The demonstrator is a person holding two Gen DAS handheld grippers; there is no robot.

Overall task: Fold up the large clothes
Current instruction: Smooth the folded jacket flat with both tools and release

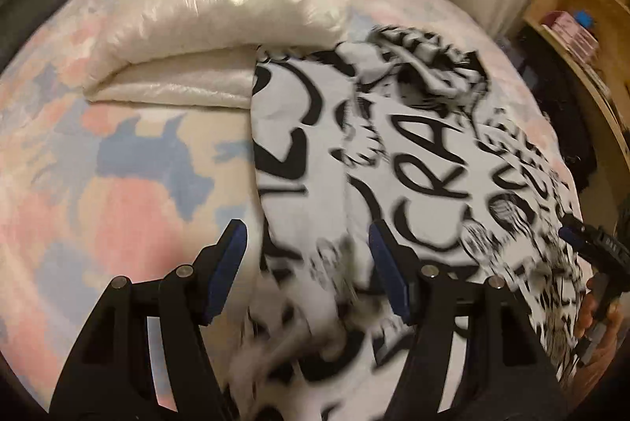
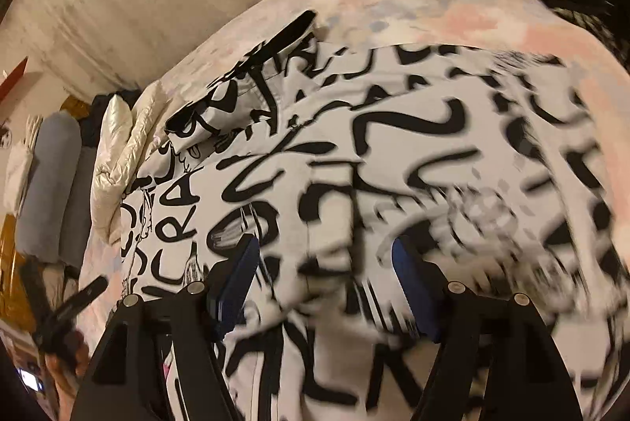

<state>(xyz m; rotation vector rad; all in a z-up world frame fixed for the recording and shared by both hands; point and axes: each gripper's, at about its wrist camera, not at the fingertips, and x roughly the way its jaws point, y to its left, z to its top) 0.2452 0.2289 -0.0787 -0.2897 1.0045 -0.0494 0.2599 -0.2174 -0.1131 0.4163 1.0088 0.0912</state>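
- Left wrist view: the left gripper hovers with jaws spread wide, nothing pinched; its blue pads straddle the near left edge of the garment.
- Right wrist view: the right gripper also stands released, jaws apart over blurred cloth, and I cannot tell whether the pads touch it.
- The garment, white with bold black lettering, lies spread and rumpled across the bedspread, a pastel pink, blue and cream cover.
- One sleeve lies folded over the body, its black cuff pointing toward the far wall.
- Beyond the garment's top edge, a shiny cream puffer jacket lies folded, touching it.
- At the right edge stand wooden shelves.
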